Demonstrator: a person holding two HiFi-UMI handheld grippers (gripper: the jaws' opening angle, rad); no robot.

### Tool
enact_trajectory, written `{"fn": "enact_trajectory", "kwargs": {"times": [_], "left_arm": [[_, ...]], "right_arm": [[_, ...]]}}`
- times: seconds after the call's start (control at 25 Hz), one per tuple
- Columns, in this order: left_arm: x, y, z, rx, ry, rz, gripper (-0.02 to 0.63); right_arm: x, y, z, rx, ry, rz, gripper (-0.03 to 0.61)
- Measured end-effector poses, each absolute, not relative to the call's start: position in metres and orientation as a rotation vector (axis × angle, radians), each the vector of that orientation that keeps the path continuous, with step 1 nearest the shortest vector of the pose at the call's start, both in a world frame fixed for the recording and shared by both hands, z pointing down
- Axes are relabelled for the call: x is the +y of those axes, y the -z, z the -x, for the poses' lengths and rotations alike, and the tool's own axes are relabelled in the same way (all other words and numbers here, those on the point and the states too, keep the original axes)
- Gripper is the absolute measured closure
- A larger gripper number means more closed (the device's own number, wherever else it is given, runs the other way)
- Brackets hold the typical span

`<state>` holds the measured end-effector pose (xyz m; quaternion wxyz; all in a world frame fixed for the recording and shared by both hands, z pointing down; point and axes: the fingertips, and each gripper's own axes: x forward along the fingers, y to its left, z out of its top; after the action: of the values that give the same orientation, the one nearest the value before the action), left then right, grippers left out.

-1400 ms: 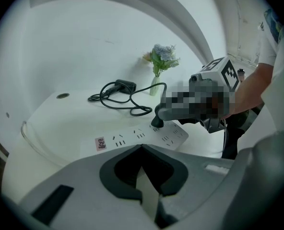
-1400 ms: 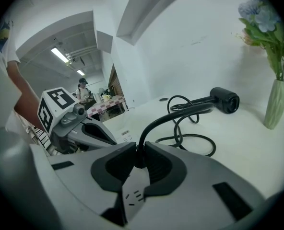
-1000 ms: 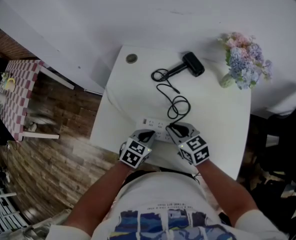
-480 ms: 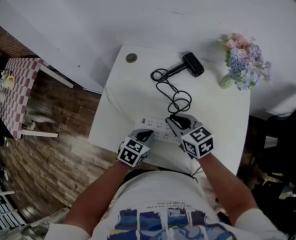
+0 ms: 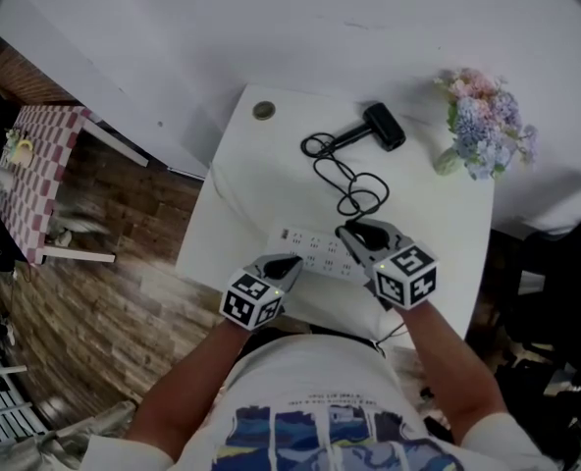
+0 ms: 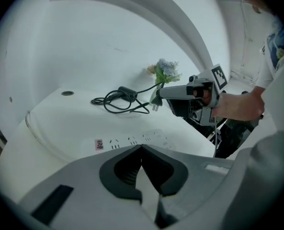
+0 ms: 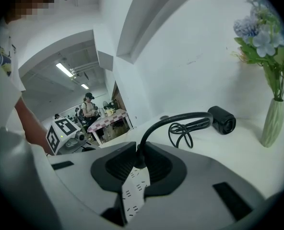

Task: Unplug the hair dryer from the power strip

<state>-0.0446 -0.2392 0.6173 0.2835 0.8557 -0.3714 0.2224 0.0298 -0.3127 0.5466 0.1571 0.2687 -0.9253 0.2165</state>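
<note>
Hair dryer plug point(image 6: 155, 101), pinched in the right gripper point(image 5: 359, 234) and seemingly clear of the power strip point(image 5: 315, 251) by the table point(image 5: 438, 224)'s near edge, called for a straight lift; the left gripper point(image 6: 141, 147) hung closed, empty.

The head view looks steeply down from above the person's chest onto the whole white table point(image 5: 239, 183). The 2 gripper views sit low and close over that tabletop, the left gripper view facing the back wall and the right gripper view angled toward the open room. All 3 share the hair dryer point(image 5: 381, 128) and the flowers point(image 5: 487, 121).
</note>
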Motion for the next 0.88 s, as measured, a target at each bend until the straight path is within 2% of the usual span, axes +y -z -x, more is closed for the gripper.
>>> {"fn": "enact_trajectory", "kwargs": {"times": [0.32,0.88], "left_arm": [[-0.225,-0.59,0.04,-0.972,-0.484,-2.304,0.611],[-0.218,-0.586,0.037,-0.949,-0.479,-2.314,0.611]], "right_arm": [[-0.313,-0.541,-0.038,-2.648,-0.638,-0.76,0.525],[-0.31,-0.54,-0.041,-2.639,-0.648,-0.754,0.525]]}}
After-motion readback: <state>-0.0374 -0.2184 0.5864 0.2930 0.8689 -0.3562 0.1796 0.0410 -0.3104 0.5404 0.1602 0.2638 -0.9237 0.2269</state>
